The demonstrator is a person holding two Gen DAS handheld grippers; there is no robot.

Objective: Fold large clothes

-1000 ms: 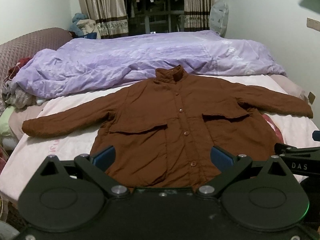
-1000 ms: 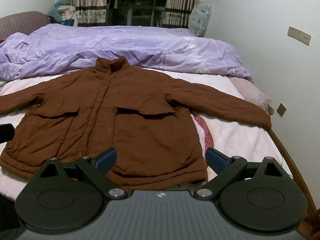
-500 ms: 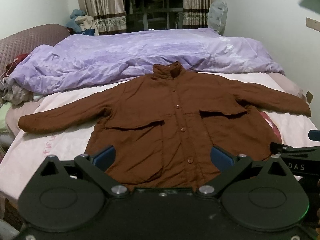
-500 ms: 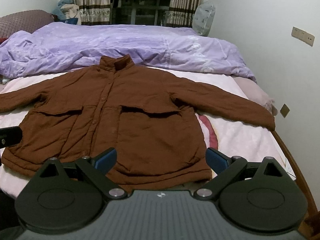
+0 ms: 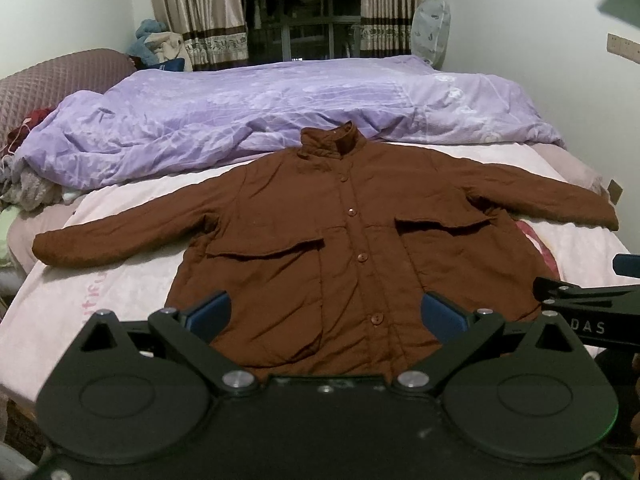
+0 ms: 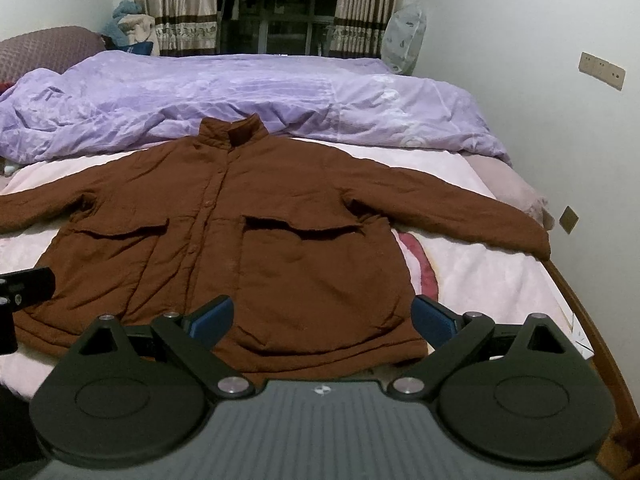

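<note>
Left wrist view shows my left gripper (image 5: 326, 314) with its blue-padded fingers (image 5: 210, 314) spread wide and holding nothing, hovering over the bottom hem of the brown jacket (image 5: 340, 240). The jacket lies flat and face up on the bed (image 5: 100, 288), buttoned down the front, collar pointing toward the far window, both sleeves stretched out to the sides. A rumpled purple duvet (image 5: 260, 120) is bunched across the bed just beyond the collar. At the right edge of this view I can see part of my right gripper (image 5: 580, 300) alongside the jacket's hem corner.

From the right wrist view, my right gripper (image 6: 322, 314) is also spread wide and empty, its fingers (image 6: 434, 318) framing the jacket's (image 6: 280, 232) lower right hem corner. The sleeve on that side reaches out toward the wall, over the pale pink sheet (image 6: 480, 272). Curtains (image 6: 180, 4) hang at the far end of the room.
</note>
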